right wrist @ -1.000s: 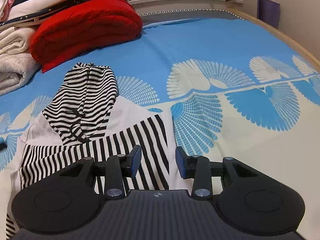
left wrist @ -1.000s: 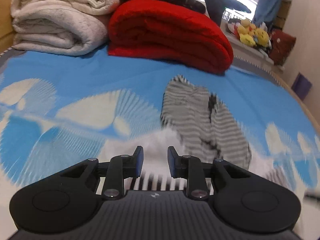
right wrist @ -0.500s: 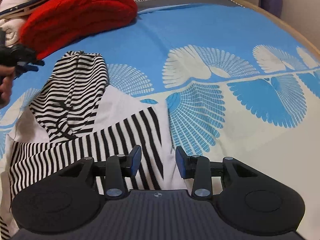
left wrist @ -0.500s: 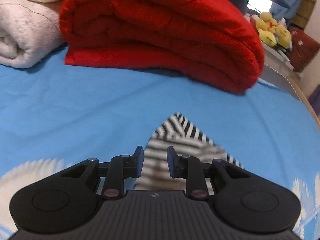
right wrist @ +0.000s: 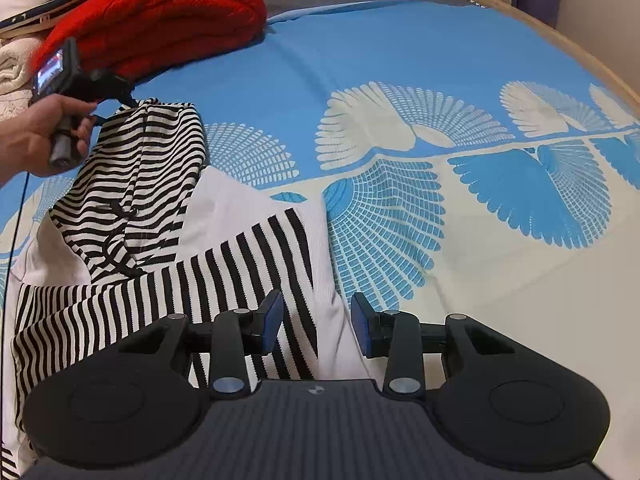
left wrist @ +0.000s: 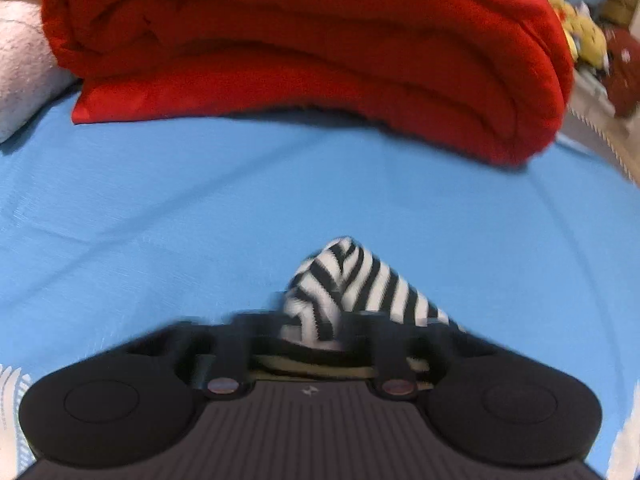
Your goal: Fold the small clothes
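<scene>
A small black-and-white striped hooded garment lies on the blue patterned bedsheet. Its hood points toward the red blanket. My left gripper is down at the hood's tip, with striped cloth between its fingers; the view is blurred, so I cannot tell if the jaws are closed. It also shows in the right wrist view, held by a hand. My right gripper is open and empty, low over the garment's striped right edge.
A folded red blanket lies just beyond the hood. Folded white blankets sit to its left. Soft toys are at the far right. The bed's wooden edge runs along the right.
My left gripper has moved forward and down to the hood's tip, and cloth now sits between its fingers. The right gripper has barely moved.
</scene>
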`<action>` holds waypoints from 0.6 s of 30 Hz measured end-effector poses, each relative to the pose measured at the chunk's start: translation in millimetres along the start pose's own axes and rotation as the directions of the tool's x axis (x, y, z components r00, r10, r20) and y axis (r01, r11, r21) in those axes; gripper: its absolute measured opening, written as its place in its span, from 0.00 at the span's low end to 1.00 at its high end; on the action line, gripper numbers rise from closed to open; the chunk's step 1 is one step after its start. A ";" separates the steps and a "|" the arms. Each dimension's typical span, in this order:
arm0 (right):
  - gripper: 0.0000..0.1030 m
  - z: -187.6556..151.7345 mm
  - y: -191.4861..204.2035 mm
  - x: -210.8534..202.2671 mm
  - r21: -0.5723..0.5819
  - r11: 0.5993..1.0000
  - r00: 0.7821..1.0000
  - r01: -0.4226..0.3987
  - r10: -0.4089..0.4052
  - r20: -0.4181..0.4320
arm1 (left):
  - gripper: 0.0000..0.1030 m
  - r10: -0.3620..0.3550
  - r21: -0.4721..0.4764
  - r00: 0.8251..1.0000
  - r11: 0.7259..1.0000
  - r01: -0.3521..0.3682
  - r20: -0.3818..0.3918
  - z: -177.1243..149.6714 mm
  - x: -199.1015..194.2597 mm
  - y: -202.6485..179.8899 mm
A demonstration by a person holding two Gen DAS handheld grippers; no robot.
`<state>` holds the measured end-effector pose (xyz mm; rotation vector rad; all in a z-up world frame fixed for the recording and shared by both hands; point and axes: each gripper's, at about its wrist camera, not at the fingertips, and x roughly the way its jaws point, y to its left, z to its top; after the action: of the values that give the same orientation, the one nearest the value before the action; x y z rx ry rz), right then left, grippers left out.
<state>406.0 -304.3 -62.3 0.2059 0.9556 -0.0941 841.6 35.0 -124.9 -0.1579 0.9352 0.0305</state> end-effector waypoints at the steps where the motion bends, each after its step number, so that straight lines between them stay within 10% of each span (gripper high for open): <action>1: 0.38 0.8 0.0 -0.3 0.000 1.000 1.000 -0.002 0.002 -0.001 | 0.07 -0.009 0.024 1.000 1.000 0.008 0.013 -2.5 -8.2 -1.6; 8: 0.38 8.7 -3.7 -17.4 0.032 0.999 0.999 -0.018 0.017 0.039 | 0.06 -0.209 0.289 0.969 0.943 0.165 0.129 -53.8 -148.3 -24.6; 13: 0.38 10.5 -17.0 -37.5 0.092 0.995 0.996 -0.021 0.013 0.086 | 0.06 -0.408 0.475 0.904 0.825 0.305 0.129 -167.7 -295.6 -26.3; 18: 0.38 3.4 -33.5 -61.4 0.197 0.979 0.989 -0.057 0.029 0.145 | 0.19 -0.493 0.467 0.861 0.736 0.490 -0.126 -315.0 -391.3 -2.1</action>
<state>367.7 -338.5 -14.6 0.4012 0.7992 -0.1635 357.7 2.8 6.0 0.0689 0.8427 -0.7008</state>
